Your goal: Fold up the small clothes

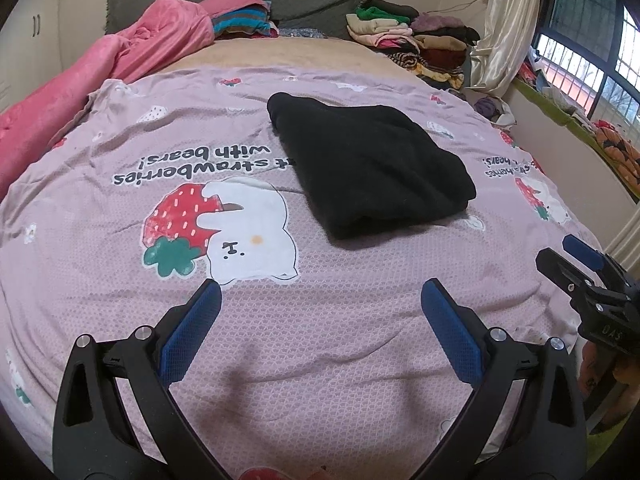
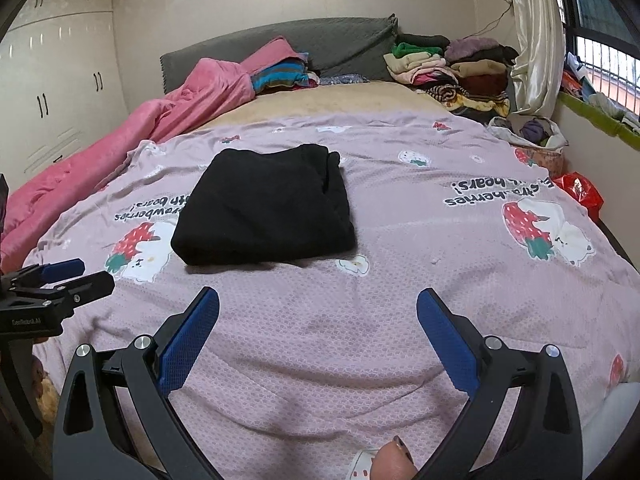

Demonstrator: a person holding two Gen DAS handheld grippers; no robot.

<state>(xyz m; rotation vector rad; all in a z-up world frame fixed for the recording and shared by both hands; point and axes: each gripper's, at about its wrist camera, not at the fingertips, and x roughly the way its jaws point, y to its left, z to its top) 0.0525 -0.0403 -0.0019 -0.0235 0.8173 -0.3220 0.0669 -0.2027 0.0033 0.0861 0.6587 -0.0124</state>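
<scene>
One black garment (image 1: 370, 170) lies on the bed's strawberry-print quilt (image 1: 320, 340), near the middle and well ahead of both grippers. It is a compact, layered rectangle with stacked edges along the near side — judged to be already folded and left flat where the quilt is smooth.

The left gripper (image 1: 320, 300) is released, jaws spread wide, holding nothing; it hovers over bare quilt. The right gripper (image 2: 318, 308) is likewise released and empty. Each appears at the edge of the other's view, so the two sit side by side, apart from the garment — a stance that suits a completed fold.

Count: one garment on the quilt, two grippers. A pink blanket (image 1: 80, 92) lies bunched along the left side; stacked clothes (image 1: 416, 40) sit at the headboard end, number indistinct.
</scene>
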